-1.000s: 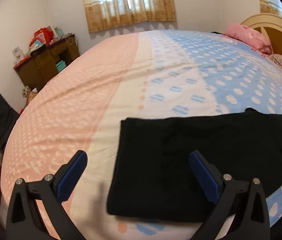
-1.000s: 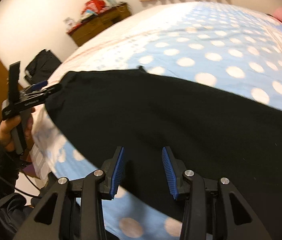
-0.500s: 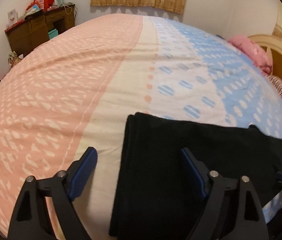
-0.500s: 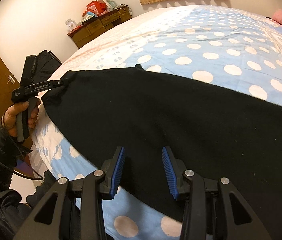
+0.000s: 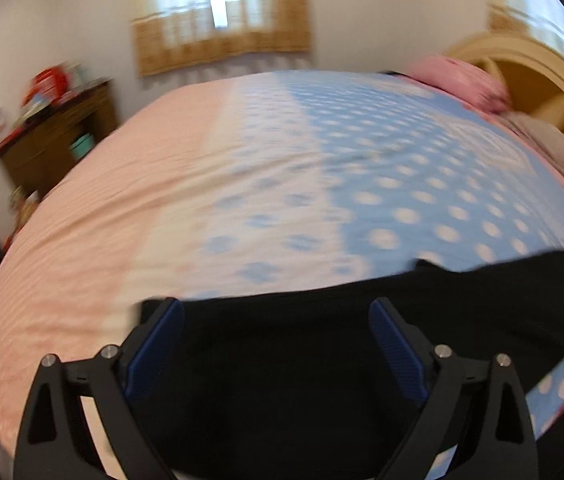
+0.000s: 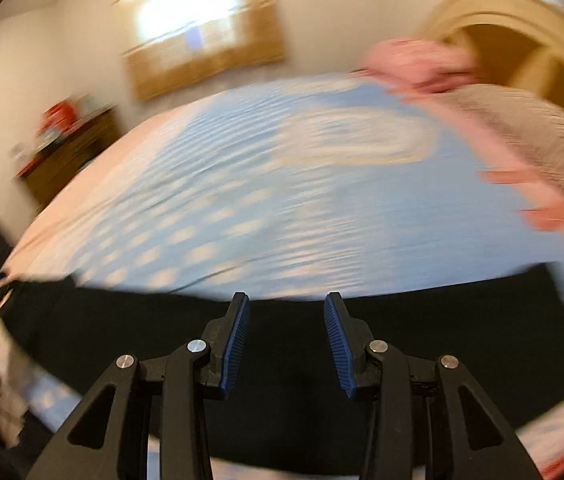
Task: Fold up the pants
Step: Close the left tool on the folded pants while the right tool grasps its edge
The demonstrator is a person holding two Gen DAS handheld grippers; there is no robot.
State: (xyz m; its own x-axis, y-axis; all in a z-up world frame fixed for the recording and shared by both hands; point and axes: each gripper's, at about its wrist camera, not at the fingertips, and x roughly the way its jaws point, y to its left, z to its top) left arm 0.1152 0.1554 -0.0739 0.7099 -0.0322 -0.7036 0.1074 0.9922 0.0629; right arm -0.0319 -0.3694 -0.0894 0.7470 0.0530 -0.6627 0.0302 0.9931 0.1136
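Black pants (image 5: 302, 360) lie flat on the bed (image 5: 242, 184) beneath both spread, empty jaws; both views are blurred, no writing readable.

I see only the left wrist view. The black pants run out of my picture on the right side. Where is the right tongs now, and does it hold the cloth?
Observer: The right tongs is open above the black pants. Nothing is gripped between its pads.
Operator: Does the right end of the pants show in that view?
Observer: Yes. The right end lies on the blue bedspread, apart from the grey striped pillow. The picture is blurred, so I cannot tell if that end is smooth.
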